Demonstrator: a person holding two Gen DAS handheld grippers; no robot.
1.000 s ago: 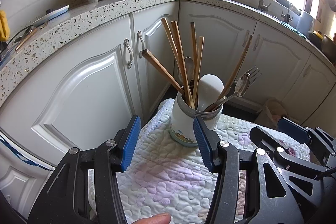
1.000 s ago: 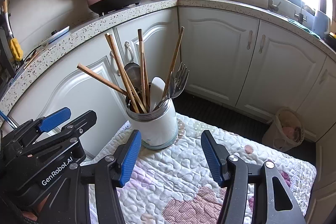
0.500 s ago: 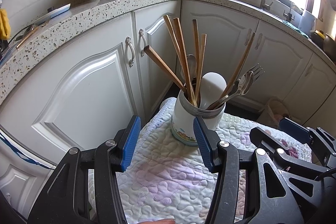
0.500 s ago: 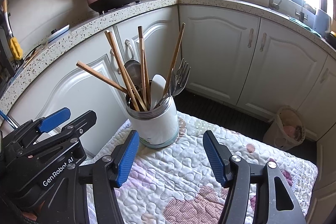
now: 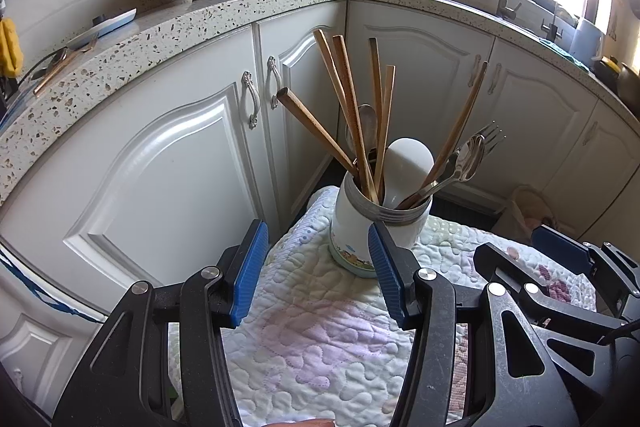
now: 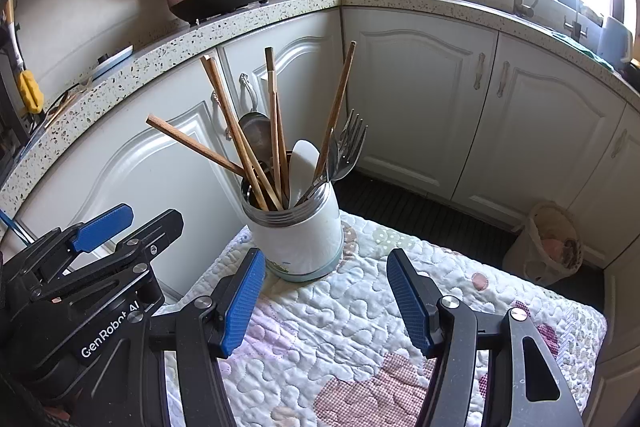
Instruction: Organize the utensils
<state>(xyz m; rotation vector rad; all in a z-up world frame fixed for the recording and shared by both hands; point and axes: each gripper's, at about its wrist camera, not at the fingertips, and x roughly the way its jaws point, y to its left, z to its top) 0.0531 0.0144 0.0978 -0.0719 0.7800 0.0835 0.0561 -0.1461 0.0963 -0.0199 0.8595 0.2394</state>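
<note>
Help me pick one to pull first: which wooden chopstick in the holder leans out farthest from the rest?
The wooden chopstick slanting low toward the cabinet doors, away from the forks; the other chopsticks in the holder stand much steeper.

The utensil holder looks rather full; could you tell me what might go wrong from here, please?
1. The utensil holder stands on a soft quilted cloth near its edge; a tug could tip it.
2. The chopsticks splay and cross, so pulling one may drag the forks or white spoon out.

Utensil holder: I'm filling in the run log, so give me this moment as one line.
phase: pre-grasp | utensil holder: upright on quilt, full | left gripper: open, empty | right gripper: open, empty
</note>
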